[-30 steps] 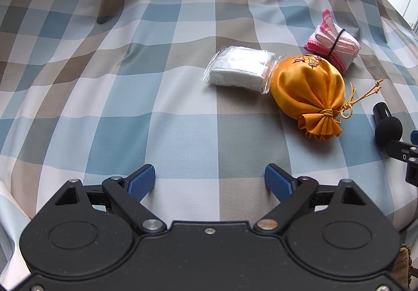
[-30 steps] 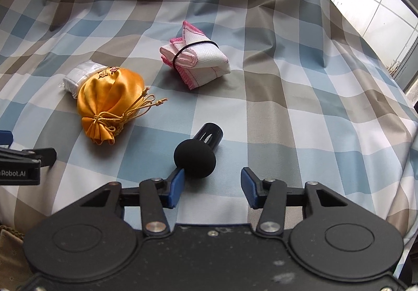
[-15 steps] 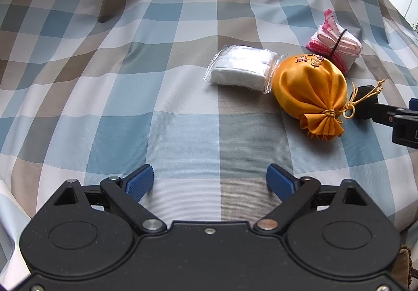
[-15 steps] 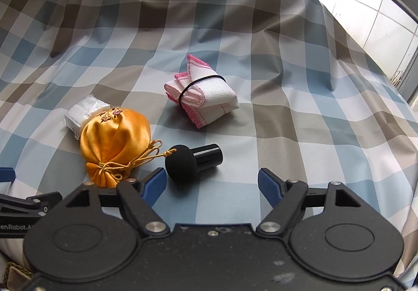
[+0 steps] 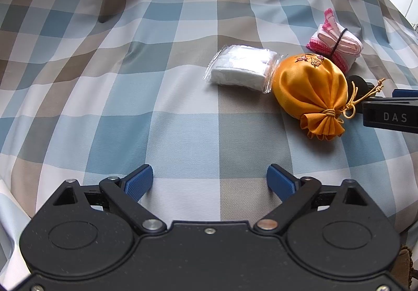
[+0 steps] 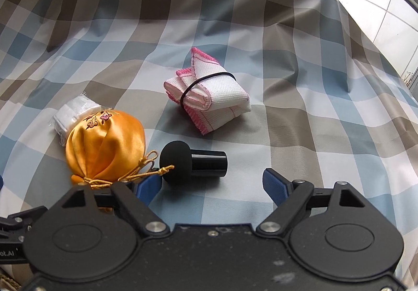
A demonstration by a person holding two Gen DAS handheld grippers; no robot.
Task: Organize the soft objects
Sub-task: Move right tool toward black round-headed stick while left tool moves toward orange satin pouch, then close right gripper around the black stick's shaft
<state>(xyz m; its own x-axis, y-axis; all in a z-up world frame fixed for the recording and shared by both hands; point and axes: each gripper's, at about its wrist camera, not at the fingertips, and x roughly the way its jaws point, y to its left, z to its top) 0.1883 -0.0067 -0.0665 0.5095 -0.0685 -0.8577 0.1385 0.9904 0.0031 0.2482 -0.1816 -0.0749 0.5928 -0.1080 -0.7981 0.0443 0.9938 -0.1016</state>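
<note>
Right wrist view: the right gripper (image 6: pixel 211 184) has let go of the black foam-tipped applicator (image 6: pixel 192 162); its jaws have just been opening and now stand wide. The applicator lies on the checked cloth (image 6: pixel 300 121), touching the orange drawstring pouch (image 6: pixel 104 144), whose contents are hidden. Beside the pouch sit a clear packet of white pads (image 6: pixel 73 113) and a banded pink-edged towel (image 6: pixel 209 97). The left gripper (image 5: pixel 210 182) has spread further, empty.
</note>
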